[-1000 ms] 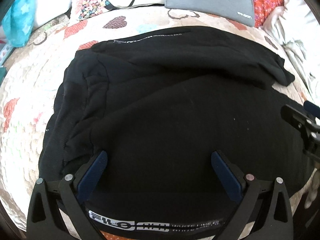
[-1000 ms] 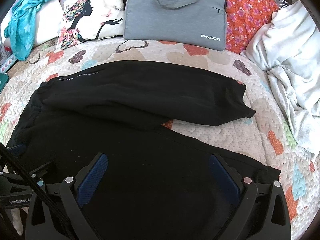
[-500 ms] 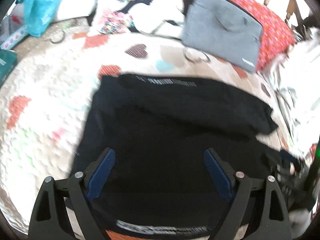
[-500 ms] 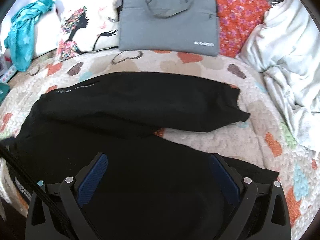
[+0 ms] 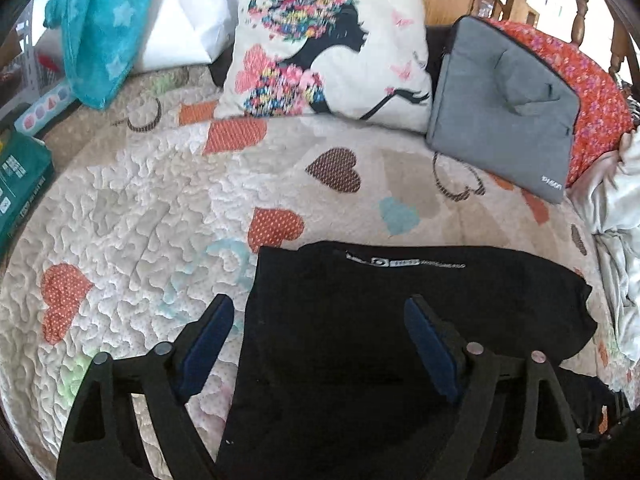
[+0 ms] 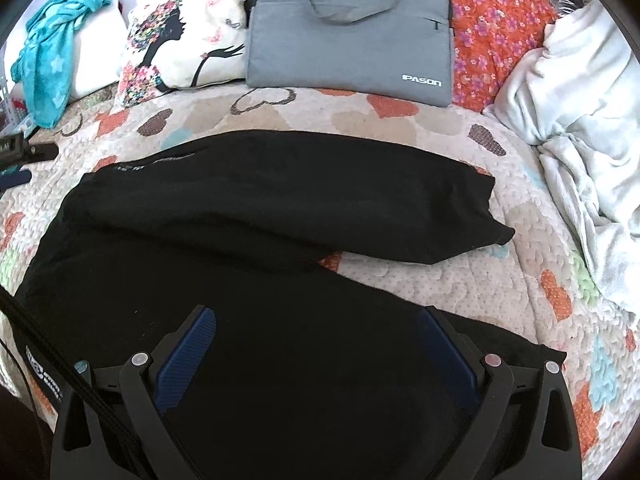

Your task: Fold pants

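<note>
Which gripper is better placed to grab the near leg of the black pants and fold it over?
Right, probably. The open right gripper sits over the black pants' near leg; the left gripper straddles their waistband-side edge.

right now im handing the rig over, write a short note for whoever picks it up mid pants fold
Left gripper: open, empty, above the waistband end of the black pants.
Right gripper: open, empty, over the near leg.
Pants lie spread on the heart quilt, legs splayed in a V, far leg toward the grey laptop bag.
Done: pants laid out, no fold visible.
Left: bring one leg onto the other, then fold lengthwise.
</note>
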Available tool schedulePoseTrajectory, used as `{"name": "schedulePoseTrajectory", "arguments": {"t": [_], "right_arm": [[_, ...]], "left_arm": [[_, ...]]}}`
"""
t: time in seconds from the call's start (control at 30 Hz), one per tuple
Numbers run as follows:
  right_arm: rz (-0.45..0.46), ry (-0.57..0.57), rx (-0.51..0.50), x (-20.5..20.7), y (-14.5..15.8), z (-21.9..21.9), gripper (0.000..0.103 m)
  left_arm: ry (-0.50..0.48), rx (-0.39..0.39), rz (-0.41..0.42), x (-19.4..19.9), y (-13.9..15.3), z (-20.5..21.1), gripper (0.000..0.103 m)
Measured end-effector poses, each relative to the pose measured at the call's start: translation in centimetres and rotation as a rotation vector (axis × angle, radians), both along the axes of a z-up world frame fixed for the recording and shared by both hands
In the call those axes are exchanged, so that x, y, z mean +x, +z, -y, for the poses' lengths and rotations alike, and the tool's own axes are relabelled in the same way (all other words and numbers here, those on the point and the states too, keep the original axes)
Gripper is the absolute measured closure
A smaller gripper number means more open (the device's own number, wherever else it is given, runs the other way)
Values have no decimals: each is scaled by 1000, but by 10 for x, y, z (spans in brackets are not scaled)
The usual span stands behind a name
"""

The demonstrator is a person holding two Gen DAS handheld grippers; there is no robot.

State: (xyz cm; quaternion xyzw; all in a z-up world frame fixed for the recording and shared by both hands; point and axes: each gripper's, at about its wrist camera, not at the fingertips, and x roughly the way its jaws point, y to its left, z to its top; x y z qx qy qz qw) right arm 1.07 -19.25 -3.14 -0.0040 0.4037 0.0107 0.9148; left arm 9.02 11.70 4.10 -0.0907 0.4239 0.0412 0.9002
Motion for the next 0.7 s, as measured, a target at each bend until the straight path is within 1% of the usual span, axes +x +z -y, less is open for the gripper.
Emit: {"name": "schedulePoseTrajectory", "arguments": {"t": [0.07,0.13,0.23,0.37,0.43,0.57,0.7], "right_arm": [[12,-3,11,1,1,3,1],[22,-4,16,3,1,4,1],[41,-9,9,6,2,4,1],[68,-14,-23,8,4,2,2],[77,-17,-37,9,4,2,2],[77,-16,-31,12,4,3,2],[71,-6,-34,12,4,2,2]], "left_arm": [[-7,-3,-6,6,-1,0,23],[-10,12,4,9,0,1,23],[-21,38,16,15,2,5,23],[-33,49,11,26,-1,8,23],[-34,40,4,32,-3,9,23],[-23,14,-17,42,-7,4,23],[-3,-17,-43,52,-11,-11,23]]}}
